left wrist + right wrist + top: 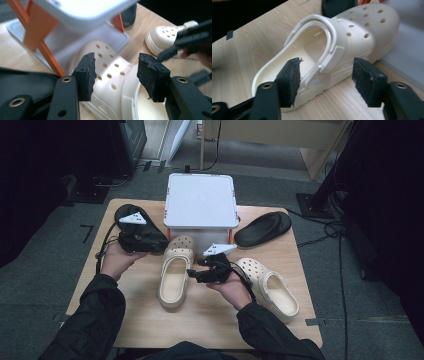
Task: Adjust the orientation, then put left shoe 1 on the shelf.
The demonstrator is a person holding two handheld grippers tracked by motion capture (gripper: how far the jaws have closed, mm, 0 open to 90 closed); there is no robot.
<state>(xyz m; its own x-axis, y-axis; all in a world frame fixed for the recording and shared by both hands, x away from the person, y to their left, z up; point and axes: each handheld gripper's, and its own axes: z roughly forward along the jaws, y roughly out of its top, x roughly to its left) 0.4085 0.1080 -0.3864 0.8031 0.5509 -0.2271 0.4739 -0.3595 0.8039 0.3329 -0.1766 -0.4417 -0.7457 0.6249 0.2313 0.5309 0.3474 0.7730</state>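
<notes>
Wooden table (210,320): cream clog (175,275) between wide-open left gripper (115,75) and right gripper (325,80).

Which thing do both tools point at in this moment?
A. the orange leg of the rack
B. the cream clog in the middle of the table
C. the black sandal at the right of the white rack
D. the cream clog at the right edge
B: the left tool and the right tool each stand open with the middle cream clog between their jaws.

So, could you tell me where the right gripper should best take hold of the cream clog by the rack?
Probably the clog's side wall by the strap pivot, approached from its open side: the right gripper already brackets that thin, upright wall.
</notes>
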